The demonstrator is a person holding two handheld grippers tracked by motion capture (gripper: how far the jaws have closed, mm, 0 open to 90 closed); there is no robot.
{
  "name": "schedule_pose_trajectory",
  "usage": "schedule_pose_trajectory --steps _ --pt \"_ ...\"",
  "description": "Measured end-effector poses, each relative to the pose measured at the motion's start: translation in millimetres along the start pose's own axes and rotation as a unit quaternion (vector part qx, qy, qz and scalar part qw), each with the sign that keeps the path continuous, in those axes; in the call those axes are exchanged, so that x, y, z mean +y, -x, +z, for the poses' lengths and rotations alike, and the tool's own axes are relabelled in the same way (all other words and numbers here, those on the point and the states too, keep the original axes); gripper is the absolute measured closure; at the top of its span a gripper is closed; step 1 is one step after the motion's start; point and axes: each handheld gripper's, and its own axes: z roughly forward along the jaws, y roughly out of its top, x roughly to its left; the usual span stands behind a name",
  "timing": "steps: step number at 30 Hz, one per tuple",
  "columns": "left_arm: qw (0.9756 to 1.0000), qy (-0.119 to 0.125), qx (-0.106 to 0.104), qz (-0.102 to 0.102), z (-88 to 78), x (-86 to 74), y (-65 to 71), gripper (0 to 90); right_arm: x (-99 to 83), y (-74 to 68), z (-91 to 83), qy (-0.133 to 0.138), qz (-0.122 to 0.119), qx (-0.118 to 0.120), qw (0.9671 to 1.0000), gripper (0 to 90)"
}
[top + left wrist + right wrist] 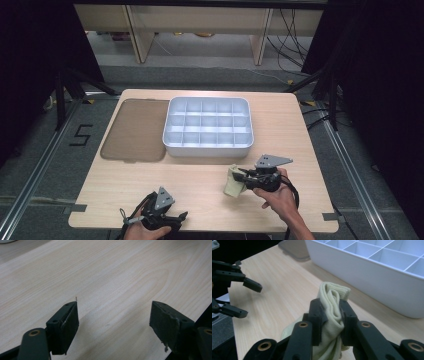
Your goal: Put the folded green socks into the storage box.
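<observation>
A rolled, pale yellow-green cloth (231, 186) hangs just above the wooden table (150, 185), right of centre near the front. My right gripper (239, 176) is shut on it. In the right gripper view the cloth (334, 293) is squeezed between both black pads of the right gripper (331, 310), and its folded top sticks out above them. My left gripper (180, 219) rests at the table's front edge, open. Bare wood shows between the pads of the left gripper (113, 317). Farther off in the right gripper view, the left gripper (250, 300) stands with its jaws apart.
A white tray (207, 150) divided into several compartments sits at the middle back, its wall (362, 277) close beyond the cloth. A brown translucent lid (135, 130) lies flat to the tray's left. Dark floor surrounds the table.
</observation>
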Motion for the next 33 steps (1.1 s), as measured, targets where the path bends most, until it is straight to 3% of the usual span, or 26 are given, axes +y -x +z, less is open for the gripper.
schedule_pose_trajectory --steps 2,5,6,8,9,10,13,14,15,16,17,21,24,26,27,28,30,33 --pt "1.0 0.0 0.001 0.001 -0.1 0.1 0.3 22.8 1.1 0.0 -3.0 0.001 0.013 -0.003 0.9999 75.5" --pt "1.0 0.0 0.0 0.0 -0.1 0.2 0.5 22.8 3.2 6.2 -7.4 0.009 -0.003 -0.022 0.9997 75.5" --pt "1.0 0.0 -0.001 -0.001 0.1 0.3 0.7 22.8 3.1 5.0 -8.3 0.006 0.013 -0.021 0.9997 75.5" --pt "1.0 -0.001 0.0 0.0 0.1 0.4 0.9 22.8 3.9 7.5 -8.7 0.011 0.007 -0.016 0.9998 75.5" --pt "0.9999 0.001 -0.005 -0.014 0.9 0.0 2.3 22.8 4.9 10.2 -10.8 0.014 0.002 -0.029 0.9995 75.5" --pt "0.9999 0.001 -0.004 -0.013 0.8 0.1 2.4 22.8 5.8 11.7 -11.4 0.018 0.005 -0.019 0.9997 75.5" --pt "1.0 0.001 -0.002 -0.002 0.0 0.6 1.4 22.7 6.9 13.8 -13.5 0.019 -0.001 -0.027 0.9995 75.5" --pt "0.9999 0.001 -0.005 -0.013 0.4 0.1 2.2 22.6 7.4 13.5 -15.5 0.014 0.014 -0.029 0.9994 75.5" --pt "0.9999 0.001 -0.005 -0.013 0.4 0.1 2.2 22.6 7.4 13.5 -15.5 0.014 0.014 -0.029 0.9994 75.5" --pt "1.0 0.0 -0.002 -0.002 -0.4 0.4 0.9 22.6 7.5 14.1 -15.4 0.02 0.016 -0.036 0.999 75.5" --pt "1.0 0.0 -0.002 -0.002 -0.4 0.4 0.9 22.6 7.9 14.8 -15.4 0.019 0.016 -0.028 0.9993 75.5" --pt "1.0 0.001 -0.002 -0.004 -0.3 0.2 0.7 22.5 9.7 19.1 -17.2 0.024 -0.003 -0.037 0.999 75.5" --pt "1.0 0.0 -0.002 -0.004 -0.1 0.2 0.7 22.4 10.9 17.8 -18.9 0.023 0.018 -0.036 0.9989 75.5" --pt "1.0 0.0 -0.001 -0.003 0.0 0.1 0.5 22.5 13.3 22.3 -21.0 0.025 -0.005 -0.045 0.9987 75.5" --pt "1.0 0.0 -0.001 -0.003 0.0 0.1 0.5 22.5 13.3 22.3 -21.0 0.025 -0.005 -0.045 0.9987 75.5" --pt "1.0 0.0 0.0 -0.004 0.0 0.1 0.4 22.5 14.1 21.3 -21.9 0.023 0.009 -0.045 0.9987 75.5" --pt "1.0 0.001 0.0 -0.004 -0.1 0.0 0.3 22.5 15.4 24.4 -22.2 0.032 -0.009 -0.049 0.9982 75.5" --pt "1.0 -0.001 -0.001 -0.003 -0.1 0.0 0.4 22.5 17.2 23.8 -24.2 0.025 -0.001 -0.053 0.9983 75.5"
